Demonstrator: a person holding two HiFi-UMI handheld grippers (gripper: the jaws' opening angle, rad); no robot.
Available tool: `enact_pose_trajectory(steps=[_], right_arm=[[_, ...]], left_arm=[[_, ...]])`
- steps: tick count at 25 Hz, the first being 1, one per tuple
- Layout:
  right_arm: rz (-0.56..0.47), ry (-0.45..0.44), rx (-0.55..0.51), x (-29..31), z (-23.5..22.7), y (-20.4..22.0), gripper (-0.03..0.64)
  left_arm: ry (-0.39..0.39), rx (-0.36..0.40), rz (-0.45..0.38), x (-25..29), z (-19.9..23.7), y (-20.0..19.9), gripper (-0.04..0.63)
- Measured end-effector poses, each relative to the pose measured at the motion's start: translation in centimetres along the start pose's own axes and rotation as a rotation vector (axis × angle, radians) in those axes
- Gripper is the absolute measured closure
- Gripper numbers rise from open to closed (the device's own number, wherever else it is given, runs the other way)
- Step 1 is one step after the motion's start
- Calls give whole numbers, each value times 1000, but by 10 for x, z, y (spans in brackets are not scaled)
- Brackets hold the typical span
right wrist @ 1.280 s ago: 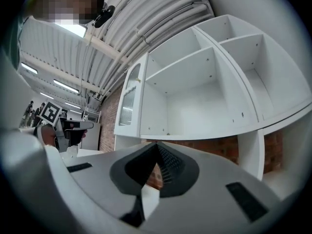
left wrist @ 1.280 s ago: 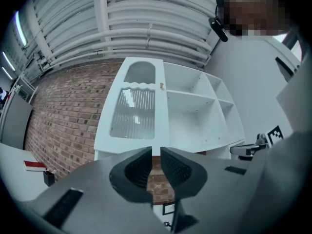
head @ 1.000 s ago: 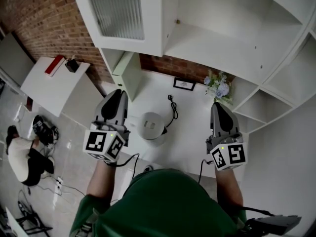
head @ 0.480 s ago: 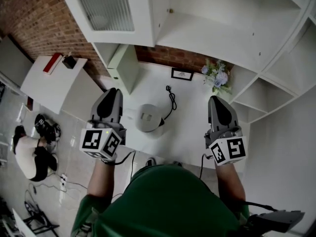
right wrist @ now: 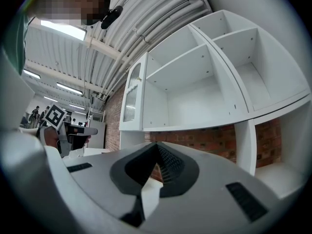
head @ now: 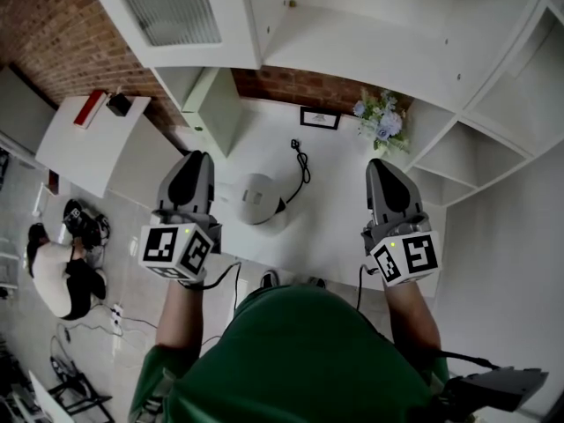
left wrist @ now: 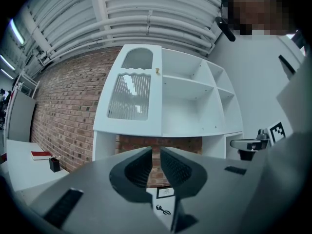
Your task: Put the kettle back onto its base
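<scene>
A white-grey kettle [head: 258, 198] stands on the white counter [head: 339, 210], seen from above. A black cord with a plug [head: 300, 161] runs from under it toward the back wall. I cannot make out the base on its own. My left gripper [head: 197, 161] hovers just left of the kettle, shut and empty; its jaws [left wrist: 156, 150] point level at the shelf unit. To the right of the kettle and well apart from it, my right gripper [head: 380, 169] is also shut with nothing in it [right wrist: 157, 146].
A framed picture [head: 319, 118] and a flower pot [head: 377, 122] stand at the counter's back by the brick wall. White shelves and a glass-door cabinet [head: 172, 11] hang above. A person [head: 57, 271] sits on the floor at left, near a side table [head: 88, 144].
Both grippers have sunk a little, still shut. In the head view the counter and kettle have slid up and to the left in the picture.
</scene>
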State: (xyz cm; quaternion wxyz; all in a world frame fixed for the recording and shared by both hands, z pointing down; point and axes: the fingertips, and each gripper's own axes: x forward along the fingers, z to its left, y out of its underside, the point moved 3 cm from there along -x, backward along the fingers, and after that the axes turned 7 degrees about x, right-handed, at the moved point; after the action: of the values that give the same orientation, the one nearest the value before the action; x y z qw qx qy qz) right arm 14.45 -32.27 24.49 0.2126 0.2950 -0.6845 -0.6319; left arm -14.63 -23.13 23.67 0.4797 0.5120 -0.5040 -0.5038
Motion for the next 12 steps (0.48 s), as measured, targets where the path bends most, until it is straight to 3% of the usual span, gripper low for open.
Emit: enact_pose_trajectory(steps=[12], right_arm=[[12,-24,10,-5,-17,2,595]], left_arm=[[-47,4,21,-7,-14,2,531]])
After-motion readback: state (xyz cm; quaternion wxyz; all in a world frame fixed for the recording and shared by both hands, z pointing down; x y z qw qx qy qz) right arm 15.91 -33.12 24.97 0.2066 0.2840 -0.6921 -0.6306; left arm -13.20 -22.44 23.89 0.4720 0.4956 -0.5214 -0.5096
